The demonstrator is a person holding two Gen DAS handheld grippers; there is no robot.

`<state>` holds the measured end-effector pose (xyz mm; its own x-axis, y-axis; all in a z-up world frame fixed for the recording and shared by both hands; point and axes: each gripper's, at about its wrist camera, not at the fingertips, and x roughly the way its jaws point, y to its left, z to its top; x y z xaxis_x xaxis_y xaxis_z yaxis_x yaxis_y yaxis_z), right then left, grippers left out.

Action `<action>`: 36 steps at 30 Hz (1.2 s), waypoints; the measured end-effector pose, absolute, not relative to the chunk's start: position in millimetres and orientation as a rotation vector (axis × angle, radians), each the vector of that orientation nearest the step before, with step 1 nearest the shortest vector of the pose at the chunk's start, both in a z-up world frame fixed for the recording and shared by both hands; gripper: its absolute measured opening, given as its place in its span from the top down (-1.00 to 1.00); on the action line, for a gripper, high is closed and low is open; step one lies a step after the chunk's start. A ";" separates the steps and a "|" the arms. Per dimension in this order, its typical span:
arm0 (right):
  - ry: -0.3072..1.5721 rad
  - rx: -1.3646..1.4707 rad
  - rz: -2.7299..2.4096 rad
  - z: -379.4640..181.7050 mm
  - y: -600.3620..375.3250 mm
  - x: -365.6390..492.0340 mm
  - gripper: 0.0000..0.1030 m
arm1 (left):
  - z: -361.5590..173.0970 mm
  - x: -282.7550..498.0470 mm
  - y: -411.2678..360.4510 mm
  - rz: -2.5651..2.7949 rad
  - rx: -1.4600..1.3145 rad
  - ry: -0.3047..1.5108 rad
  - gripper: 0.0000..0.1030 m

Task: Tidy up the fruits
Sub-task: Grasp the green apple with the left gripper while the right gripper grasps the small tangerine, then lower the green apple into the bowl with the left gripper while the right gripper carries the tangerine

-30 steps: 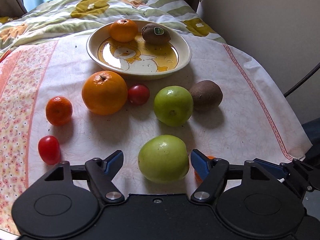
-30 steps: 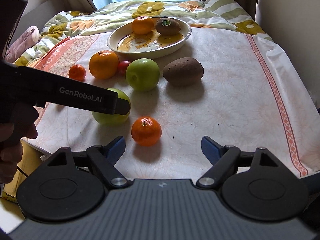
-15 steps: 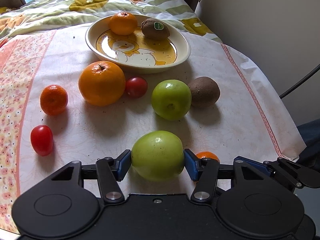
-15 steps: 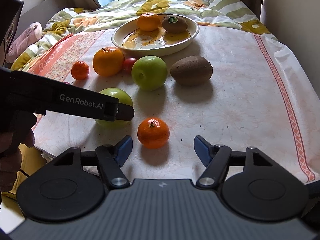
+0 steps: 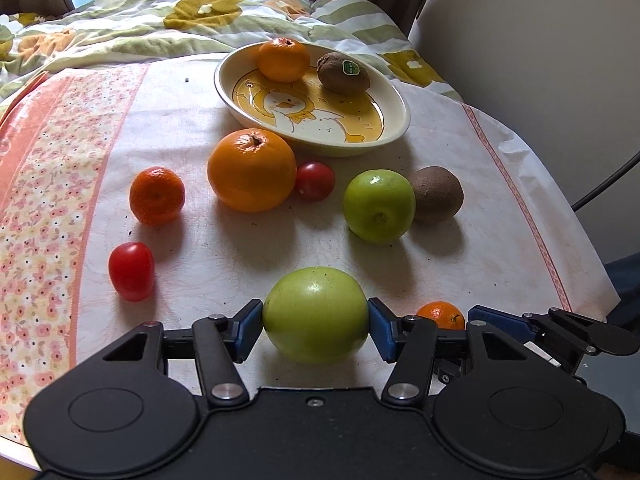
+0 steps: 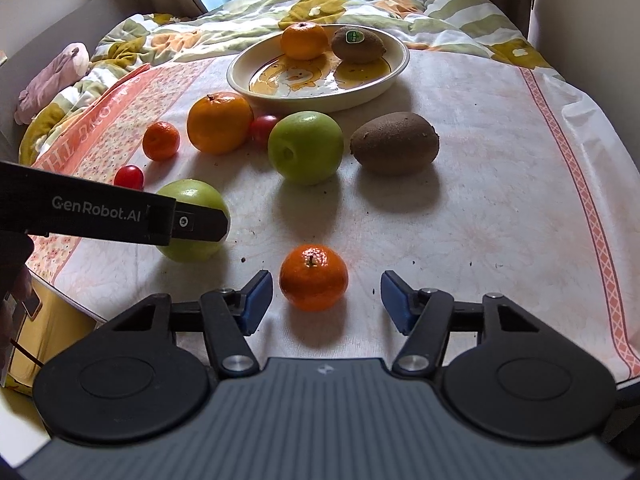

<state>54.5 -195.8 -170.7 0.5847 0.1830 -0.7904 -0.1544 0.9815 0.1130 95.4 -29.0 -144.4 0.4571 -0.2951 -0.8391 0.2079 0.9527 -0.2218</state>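
Left gripper (image 5: 315, 320): blue pads pinching the smooth, round near green apple (image 5: 316, 314) at the tabletop's (image 6: 480, 200) front edge.
Right gripper (image 6: 326, 300): jaws just closing, not touching the dimpled mandarin (image 6: 313, 277) between them.
Room: bare cloth rightward.

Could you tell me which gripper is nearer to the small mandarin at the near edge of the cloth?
Right. The right gripper has just been closing around the mandarin, pads not yet touching. The left gripper is beside it, clamped on a green apple.

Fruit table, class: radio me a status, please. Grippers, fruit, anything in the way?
Left gripper shut on near green apple. Right gripper closing, pads not yet touching small mandarin. Plate holds mandarin and kiwi only. Path clear.
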 end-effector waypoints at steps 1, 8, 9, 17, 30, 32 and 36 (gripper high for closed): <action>0.925 0.033 0.199 -170.8 -195.6 55.3 -0.45 | -144.3 94.9 -27.6 -0.308 -0.095 1.050 -0.17; 0.930 0.025 0.217 -173.9 -191.0 56.3 -0.27 | -140.5 90.5 -20.0 -0.296 -0.097 1.031 -0.17; 0.932 0.024 0.219 -174.5 -190.1 56.3 -0.21 | -140.1 90.0 -19.1 -0.295 -0.097 1.030 -0.17; 0.926 0.037 0.213 -174.3 -189.6 58.1 -0.03 | -134.5 85.8 -11.9 -0.287 -0.100 1.014 -0.17; 0.863 0.058 0.192 -134.4 -187.1 53.8 -0.02 | -97.1 77.2 3.1 -0.286 -0.114 0.948 -0.17; 0.849 0.056 0.186 -122.4 -186.4 53.4 -0.02 | -85.7 76.5 5.8 -0.290 -0.120 0.928 -0.17; 0.808 0.059 0.173 -93.5 -186.7 54.3 -0.02 | -62.1 79.3 11.6 -0.301 -0.129 0.885 -0.17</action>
<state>54.3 -186.7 -93.5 0.6773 0.1767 -0.7142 -0.1318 0.9842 0.1185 79.3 11.6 -62.1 0.5942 -0.3113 -0.7416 0.2056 0.9502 -0.2342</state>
